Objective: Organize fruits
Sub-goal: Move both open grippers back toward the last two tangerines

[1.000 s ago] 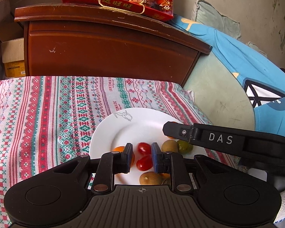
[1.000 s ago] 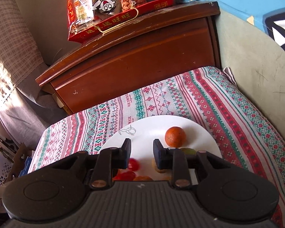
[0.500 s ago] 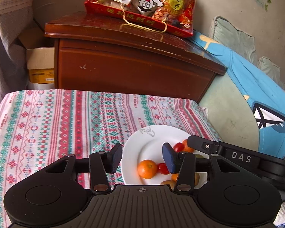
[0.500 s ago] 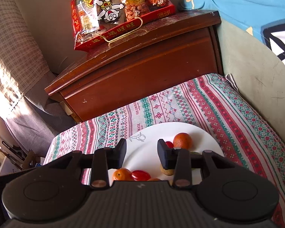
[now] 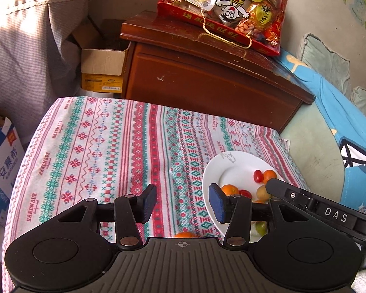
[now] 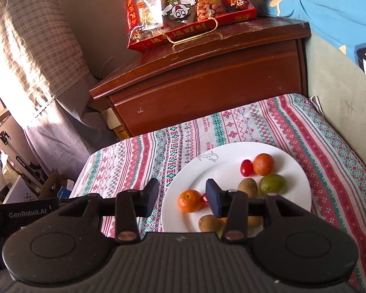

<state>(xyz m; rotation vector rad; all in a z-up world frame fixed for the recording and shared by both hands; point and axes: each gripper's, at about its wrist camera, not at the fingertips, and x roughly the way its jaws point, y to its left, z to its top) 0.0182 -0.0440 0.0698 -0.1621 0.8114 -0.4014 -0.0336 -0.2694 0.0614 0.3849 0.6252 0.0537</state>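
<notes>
White glazed round plate (image 6: 295, 171), w/ a small line drawing near its rim, is set on a woven cloth (image 5: 109, 151) patterned in red, green & white. Smooth fruit is held on it: two orange mandarins (image 6: 189, 200), glossy red cherry tomatoes (image 6: 246, 167), a green lime-like fruit (image 6: 272, 183), brown oval fruits (image 6: 247, 187). One more orange fruit (image 5: 185, 234) is seen on the cloth beside the plate. Left gripper (image 5: 182, 202) is held w/ jaws apart & empty; right gripper (image 6: 181, 194) jaws are opening, nothing between them.
</notes>
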